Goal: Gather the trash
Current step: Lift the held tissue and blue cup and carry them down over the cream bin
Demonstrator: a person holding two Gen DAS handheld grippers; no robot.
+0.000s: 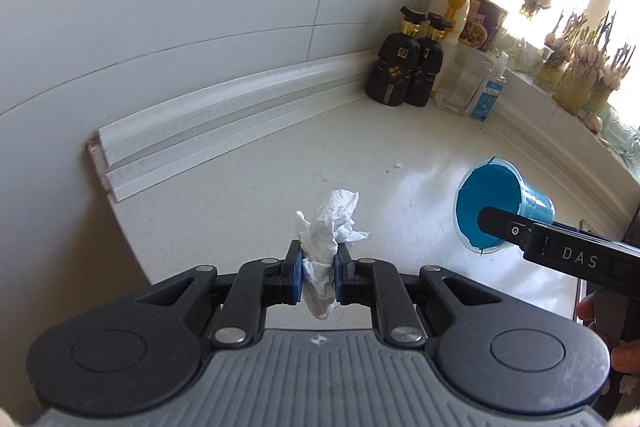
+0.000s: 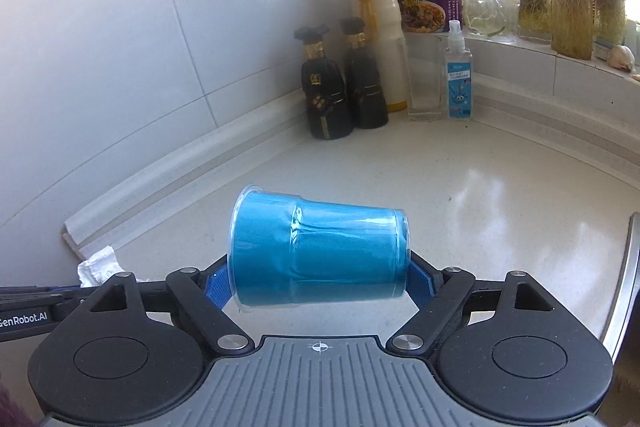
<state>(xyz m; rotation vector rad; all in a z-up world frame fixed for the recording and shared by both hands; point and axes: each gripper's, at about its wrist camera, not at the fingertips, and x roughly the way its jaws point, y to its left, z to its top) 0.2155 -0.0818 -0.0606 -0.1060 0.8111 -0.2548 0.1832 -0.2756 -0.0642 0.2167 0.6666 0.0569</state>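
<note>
Now L claw (image 1: 318,277) pinched tight on tissue (image 1: 328,227); R claw (image 2: 320,281) wide, apparently gripping blue cup (image 2: 320,251) endwise.

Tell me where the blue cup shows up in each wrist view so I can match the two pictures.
Left wrist: the blue cup sits right of centre, on its side with its open mouth toward the camera, held by the right gripper.
Right wrist: it fills the centre, lying sideways between the fingers, mouth to the left.
Shared landmark: the two black bottles in the countertop's corner, upper right in the left view, left of centre in the right.
</note>
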